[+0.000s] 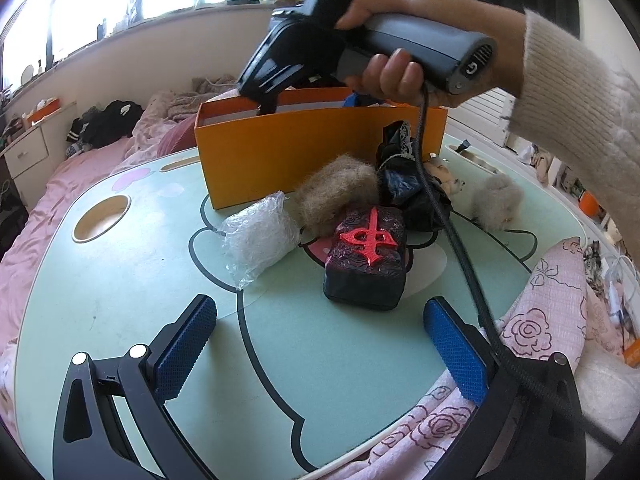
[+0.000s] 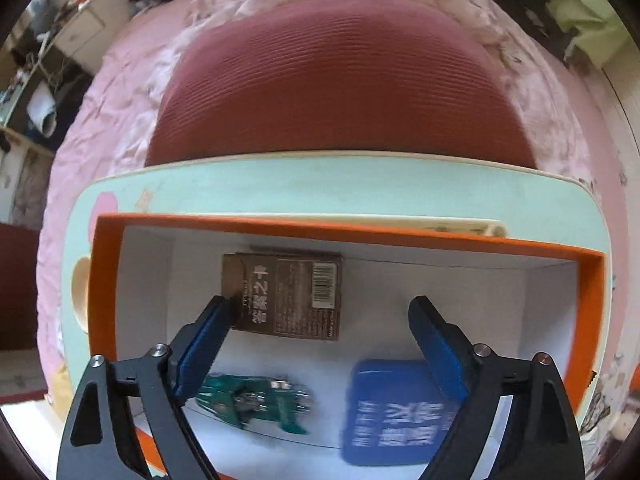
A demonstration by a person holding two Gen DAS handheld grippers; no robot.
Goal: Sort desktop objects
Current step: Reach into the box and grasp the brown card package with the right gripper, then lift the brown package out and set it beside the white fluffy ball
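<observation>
Right wrist: right tool [image 2: 320, 330] spread, empty, over orange box [image 2: 348, 229]; left tool [image 1: 320, 340] spread, empty.

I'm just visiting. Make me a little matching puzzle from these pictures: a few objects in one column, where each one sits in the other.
Things:
1. brown box
2. black box with red emblem
3. crumpled clear plastic
4. right tool

Places:
A. on the table, left of the emblem box
B. held over the orange box
C. inside the orange box
D. on the table, nearest the left tool

Pairs: 1-C, 2-D, 3-A, 4-B
</observation>
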